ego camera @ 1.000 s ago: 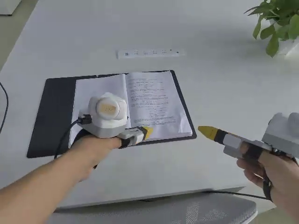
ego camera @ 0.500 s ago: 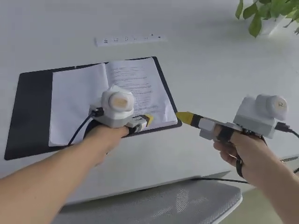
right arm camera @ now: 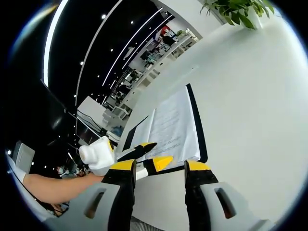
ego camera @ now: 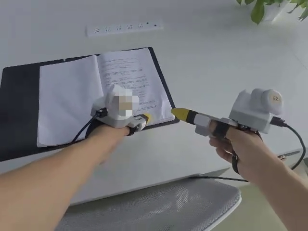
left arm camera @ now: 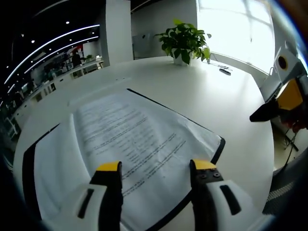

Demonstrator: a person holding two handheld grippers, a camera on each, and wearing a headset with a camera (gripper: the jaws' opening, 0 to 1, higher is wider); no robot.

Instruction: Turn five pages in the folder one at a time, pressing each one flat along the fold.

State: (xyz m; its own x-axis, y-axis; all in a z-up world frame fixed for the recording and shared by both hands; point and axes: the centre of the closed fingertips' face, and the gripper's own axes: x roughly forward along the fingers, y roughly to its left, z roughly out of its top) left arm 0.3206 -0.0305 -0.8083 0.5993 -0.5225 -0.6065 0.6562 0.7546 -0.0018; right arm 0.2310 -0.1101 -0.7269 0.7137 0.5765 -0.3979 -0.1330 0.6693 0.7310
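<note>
Currently: folder lies open on the table, near the front edge and within reach of both hands. Black cover is bare at far left. Next comes a blank page, lying flat, then the fold, then a printed page on the right half.

Left gripper sits at the printed page's near right corner. Its own view puts the gripper low over that sheet, jaws apart and nothing between them. Contact with the paper: cannot tell. Judgement: it is held there to steady or take the loose corner, the easiest place to separate one sheet.

Right gripper is just off the folder's right edge, over bare table, tip aimed left at the same corner. Its own view shows the gripper with jaws parted and empty. Judgement: it is staged to catch the free edge, so the page can swing left over the fold.

Page count so far: not readable from this layout. No turn is under way; printed page is flat.

Risk: pinching two sheets at once.

Plant stands at far right, well clear.
</note>
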